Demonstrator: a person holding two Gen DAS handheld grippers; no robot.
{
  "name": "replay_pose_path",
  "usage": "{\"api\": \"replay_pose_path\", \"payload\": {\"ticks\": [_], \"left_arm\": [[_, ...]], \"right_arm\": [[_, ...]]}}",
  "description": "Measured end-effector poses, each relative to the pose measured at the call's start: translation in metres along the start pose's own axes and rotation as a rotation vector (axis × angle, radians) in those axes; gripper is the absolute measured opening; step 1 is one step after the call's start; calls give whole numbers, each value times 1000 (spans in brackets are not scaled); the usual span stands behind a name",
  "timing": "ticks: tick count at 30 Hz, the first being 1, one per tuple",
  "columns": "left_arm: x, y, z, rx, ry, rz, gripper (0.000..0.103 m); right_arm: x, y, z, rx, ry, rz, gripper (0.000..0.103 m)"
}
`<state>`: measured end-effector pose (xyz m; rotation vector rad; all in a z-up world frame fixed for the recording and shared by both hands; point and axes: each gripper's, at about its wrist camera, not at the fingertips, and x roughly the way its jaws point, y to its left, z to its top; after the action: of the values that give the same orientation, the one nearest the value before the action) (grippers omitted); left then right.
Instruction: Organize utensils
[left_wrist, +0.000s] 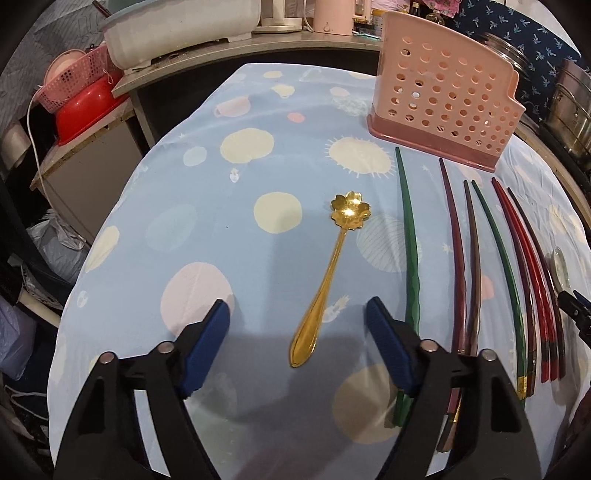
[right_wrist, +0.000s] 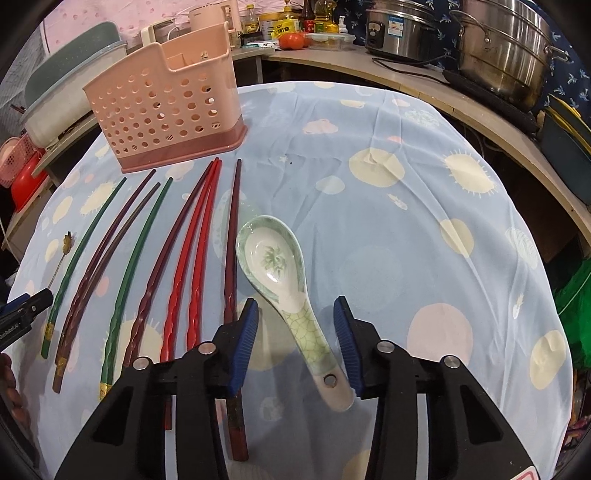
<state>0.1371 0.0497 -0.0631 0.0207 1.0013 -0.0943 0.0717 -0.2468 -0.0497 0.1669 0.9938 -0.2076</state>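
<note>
The left gripper (left_wrist: 297, 317) hangs over the blue patterned tablecloth (left_wrist: 207, 206) with its jaws apart, and the handle of the gold flower spoon (left_wrist: 327, 273) lies between its blue pads (left_wrist: 207, 347) without touching either; the flower bowl points away from it. To that gripper's right, the chopsticks (left_wrist: 476, 266) lie side by side in green, maroon and red, and beyond them stands the pink perforated holder (left_wrist: 447, 99), upright and set back. The right gripper (right_wrist: 295, 325) also stands open, straddling the handle of the ceramic soup spoon (right_wrist: 284, 284), whose bowl lies ahead of the fingertips; its left pad sits just beside the nearest maroon chopstick, the handle's end close to the right pad.
</note>
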Motion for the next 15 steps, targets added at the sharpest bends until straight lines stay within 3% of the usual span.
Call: {"api": "replay_pose_path", "payload": {"ticks": [5, 10, 12, 15], "left_arm": [[-2, -3, -2, 19, -10, -36, 52], [-7, -7, -6, 27, -6, -93, 25], [-9, -7, -8, 23, 1, -115, 13], [-13, -7, -12, 14, 8, -137, 10]], "right_arm": [[0, -1, 0, -4, -5, 8, 30], [-1, -2, -1, 1, 0, 42, 17], [-3, -2, -3, 1, 1, 49, 17], [-6, -2, -5, 6, -1, 58, 16]]}}
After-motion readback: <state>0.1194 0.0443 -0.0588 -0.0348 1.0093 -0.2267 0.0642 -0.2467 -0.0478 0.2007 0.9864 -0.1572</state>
